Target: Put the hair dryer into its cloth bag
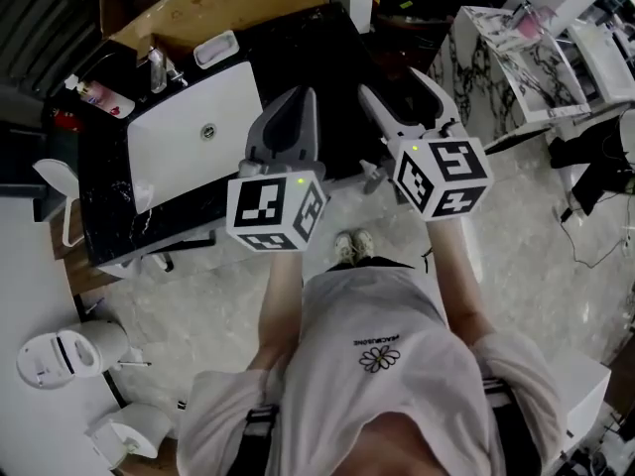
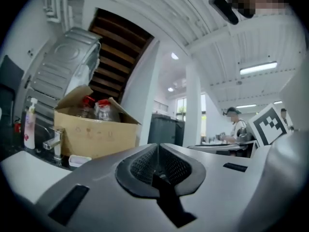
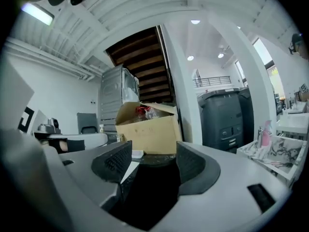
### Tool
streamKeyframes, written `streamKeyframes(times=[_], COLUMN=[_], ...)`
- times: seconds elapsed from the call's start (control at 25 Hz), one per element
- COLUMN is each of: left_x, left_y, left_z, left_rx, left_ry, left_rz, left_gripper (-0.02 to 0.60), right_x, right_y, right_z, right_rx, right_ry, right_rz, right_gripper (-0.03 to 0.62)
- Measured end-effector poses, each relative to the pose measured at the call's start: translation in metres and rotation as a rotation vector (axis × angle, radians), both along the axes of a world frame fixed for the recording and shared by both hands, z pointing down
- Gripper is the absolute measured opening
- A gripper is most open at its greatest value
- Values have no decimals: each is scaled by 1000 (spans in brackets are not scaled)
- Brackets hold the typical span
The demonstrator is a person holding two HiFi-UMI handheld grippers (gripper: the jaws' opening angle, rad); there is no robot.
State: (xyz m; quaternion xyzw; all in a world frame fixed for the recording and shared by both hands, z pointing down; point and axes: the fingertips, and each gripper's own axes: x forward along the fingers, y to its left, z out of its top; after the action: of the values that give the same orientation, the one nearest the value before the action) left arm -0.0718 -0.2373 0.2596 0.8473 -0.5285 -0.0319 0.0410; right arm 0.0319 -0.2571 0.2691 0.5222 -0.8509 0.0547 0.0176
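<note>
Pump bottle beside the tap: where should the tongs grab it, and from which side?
Probably round the bottle's straight middle, below the thin pump top, coming in level from the front. It stands upright, so its sides should give the steadiest hold. The top looks too narrow to pinch. The tap stands close on one side, so coming in from there looks cramped.

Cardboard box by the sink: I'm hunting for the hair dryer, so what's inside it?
Clear containers with red tops stick up out of the open cardboard box. No hair dryer is visible, but the box's walls hide everything lower down.
</note>
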Motion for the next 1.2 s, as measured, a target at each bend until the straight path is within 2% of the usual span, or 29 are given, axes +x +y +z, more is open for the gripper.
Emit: streamKeyframes(times=[0.08, 0.16, 0.32, 0.4, 0.52, 0.72, 1.04, 1.2], left_x=[-13, -25, -42, -44, -45, -44, -41, -40], left_y=[5, 9, 18, 22, 25, 29, 34, 36], left_z=[-5, -5, 3, 7, 7, 8, 10, 10], left_rx=[41, 71, 66, 56, 56, 64, 57, 54], left_ry=[33, 26, 23, 8, -11, -23, -25, 5], left_rz=[-74, -146, -224, -238, -247, -252, -245, -238], left_gripper=[25, 25, 25, 25, 25, 25, 25, 23], right_x=[-9, -19, -37, -36, -36, -37, -38, -36], right_y=[5, 9, 18, 22, 26, 34, 38, 39], right_z=[-5, -5, 7, 11, 16, 25, 27, 26], right_rx=[24, 37, 22, 28, 46, 54, 61, 65], right_ry=[0, 9, 11, 10, 20, 42, 60, 54], right_rz=[-19, -59, -133, -109, -88, -84, -90, -90], right_gripper=[291, 291, 275, 136, 39, 12, 11, 11])
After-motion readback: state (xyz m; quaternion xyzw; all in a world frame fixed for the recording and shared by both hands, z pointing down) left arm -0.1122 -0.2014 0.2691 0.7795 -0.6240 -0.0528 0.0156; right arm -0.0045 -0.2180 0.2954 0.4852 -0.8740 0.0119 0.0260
